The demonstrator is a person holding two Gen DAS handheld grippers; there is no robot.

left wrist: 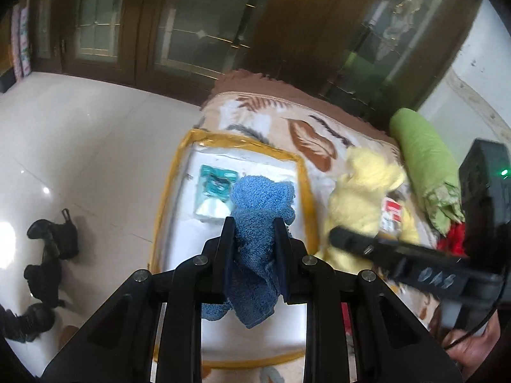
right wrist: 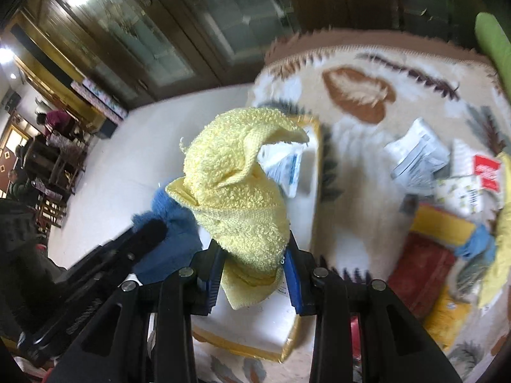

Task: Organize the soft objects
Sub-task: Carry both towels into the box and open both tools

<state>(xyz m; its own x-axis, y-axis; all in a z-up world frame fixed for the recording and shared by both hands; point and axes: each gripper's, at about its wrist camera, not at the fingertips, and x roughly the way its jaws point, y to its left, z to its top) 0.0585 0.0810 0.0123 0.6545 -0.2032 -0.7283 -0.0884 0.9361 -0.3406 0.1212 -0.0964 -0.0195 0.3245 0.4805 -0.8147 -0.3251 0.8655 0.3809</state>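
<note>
a blue towel (left wrist: 255,220) hangs pinched in the left gripper (left wrist: 254,223) above a clear yellow-edged storage bag (left wrist: 305,172) on the feather-print blanket (left wrist: 319,127); just beside it the right gripper (right wrist: 255,252) clamps a yellow towel (right wrist: 239,185) over the same bag, with a green pillow (left wrist: 421,159) lying beyond

The right tool (right wrist: 254,260) grips a yellow towel (right wrist: 238,191) at picture centre. At nine o'clock of it, the left tool's finger (right wrist: 148,233) lies against a blue towel (right wrist: 172,239). At three o'clock, packets (right wrist: 415,156) lie on the feather-print blanket (right wrist: 361,172).
</note>
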